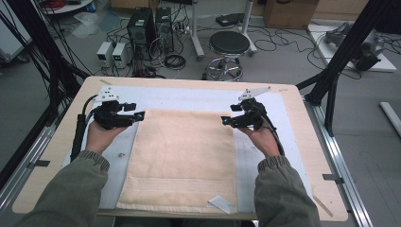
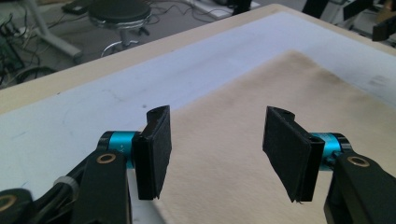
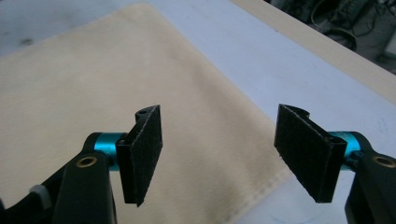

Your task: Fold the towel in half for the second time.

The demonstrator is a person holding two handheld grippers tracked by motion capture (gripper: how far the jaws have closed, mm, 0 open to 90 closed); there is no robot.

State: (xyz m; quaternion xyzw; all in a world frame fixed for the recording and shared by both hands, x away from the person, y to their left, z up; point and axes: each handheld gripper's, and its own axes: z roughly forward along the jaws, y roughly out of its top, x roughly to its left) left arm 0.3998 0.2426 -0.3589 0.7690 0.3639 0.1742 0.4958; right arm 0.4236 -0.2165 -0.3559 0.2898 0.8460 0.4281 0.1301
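A cream towel (image 1: 182, 158) lies flat on the white mat (image 1: 198, 99) covering the wooden table (image 1: 302, 142). My left gripper (image 1: 140, 116) hovers at the towel's far left corner, jaws open with nothing between them. In the left gripper view the towel (image 2: 243, 140) spreads under the open left gripper (image 2: 217, 149). My right gripper (image 1: 225, 121) hangs over the towel's far right corner, also open and holding nothing. The right gripper view shows the towel's hemmed edge (image 3: 261, 186) below the open right gripper (image 3: 219, 154).
A small white tag (image 1: 221, 204) lies at the towel's near right corner. Beyond the table stand a black stool (image 1: 229, 47), computer towers (image 1: 149, 26) and tangled cables on the floor. Black frame posts (image 1: 345, 52) rise at the right and left.
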